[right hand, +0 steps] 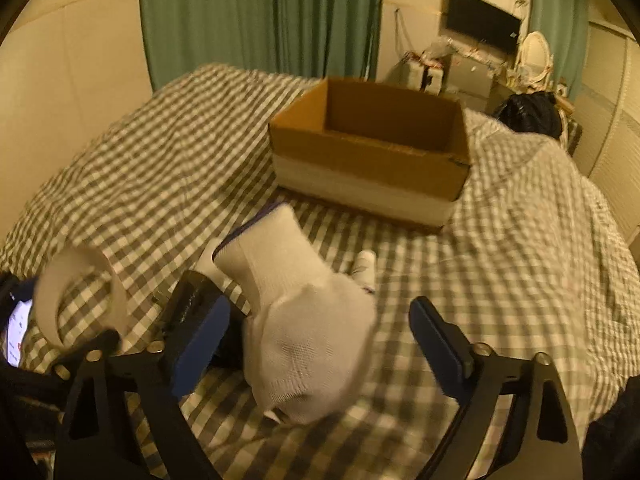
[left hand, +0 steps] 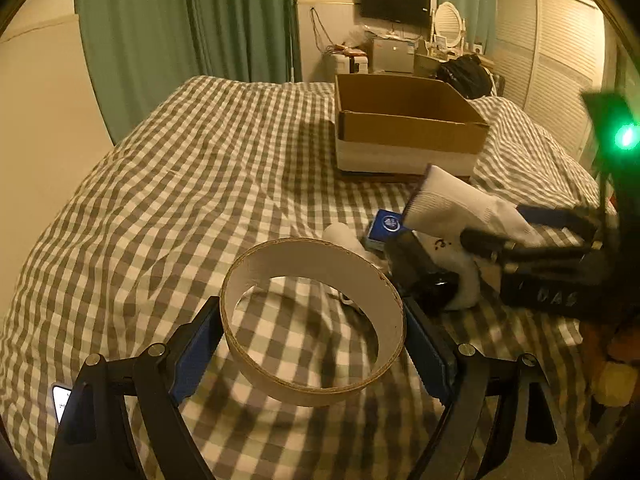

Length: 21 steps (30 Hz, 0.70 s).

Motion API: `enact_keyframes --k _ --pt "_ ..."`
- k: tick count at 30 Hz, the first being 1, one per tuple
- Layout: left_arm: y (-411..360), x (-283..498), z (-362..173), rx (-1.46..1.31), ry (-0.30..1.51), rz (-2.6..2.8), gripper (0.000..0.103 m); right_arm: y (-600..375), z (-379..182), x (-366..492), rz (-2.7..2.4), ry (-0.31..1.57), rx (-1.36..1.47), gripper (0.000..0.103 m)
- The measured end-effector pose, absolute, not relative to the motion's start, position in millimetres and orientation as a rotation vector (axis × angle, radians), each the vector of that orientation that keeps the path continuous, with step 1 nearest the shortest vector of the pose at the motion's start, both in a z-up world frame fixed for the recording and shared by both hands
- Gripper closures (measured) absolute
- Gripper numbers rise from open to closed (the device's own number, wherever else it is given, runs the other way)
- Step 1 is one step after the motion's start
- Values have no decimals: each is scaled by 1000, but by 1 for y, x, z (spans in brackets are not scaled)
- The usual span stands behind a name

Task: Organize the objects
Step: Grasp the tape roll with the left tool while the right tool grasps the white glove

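Observation:
My left gripper (left hand: 314, 348) is shut on a white-lined cardboard ring (left hand: 312, 320), one blue pad against each side, and holds it up over the checked bed. The same ring (right hand: 116, 300) shows at the left of the right wrist view. A white sock (right hand: 304, 340) lies between the fingers of my right gripper (right hand: 318, 340). It leans toward the left pad, with a gap to the right pad. In the left wrist view the sock (left hand: 460, 204) juts up from the right gripper (left hand: 492, 224), over a black object (left hand: 420, 280).
An open cardboard box (left hand: 408, 132) (right hand: 372, 160) stands on the checked bedspread (left hand: 180, 184) beyond the grippers. A small blue box (left hand: 388, 226) and a white tube (right hand: 366, 266) lie near the sock. A lit phone (right hand: 18, 328) lies at the left. Beyond the bed are a green curtain and a cluttered desk.

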State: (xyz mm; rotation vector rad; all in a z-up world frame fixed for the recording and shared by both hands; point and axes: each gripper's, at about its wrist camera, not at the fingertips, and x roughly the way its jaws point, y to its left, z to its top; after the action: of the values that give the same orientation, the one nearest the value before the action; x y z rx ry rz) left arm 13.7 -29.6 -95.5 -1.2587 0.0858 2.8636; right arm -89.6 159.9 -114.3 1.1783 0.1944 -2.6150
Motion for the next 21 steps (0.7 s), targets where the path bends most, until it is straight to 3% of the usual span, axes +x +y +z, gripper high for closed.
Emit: enact_keyframes --k 5,21 --pt "-32 10 -96 -1258 64 2862 15 155 -132 -90 -2582 222 1243 42" --pt "-25 -8 -50 -1100 41 2890 15 183 -69 -66 -2700 179 1047 50"
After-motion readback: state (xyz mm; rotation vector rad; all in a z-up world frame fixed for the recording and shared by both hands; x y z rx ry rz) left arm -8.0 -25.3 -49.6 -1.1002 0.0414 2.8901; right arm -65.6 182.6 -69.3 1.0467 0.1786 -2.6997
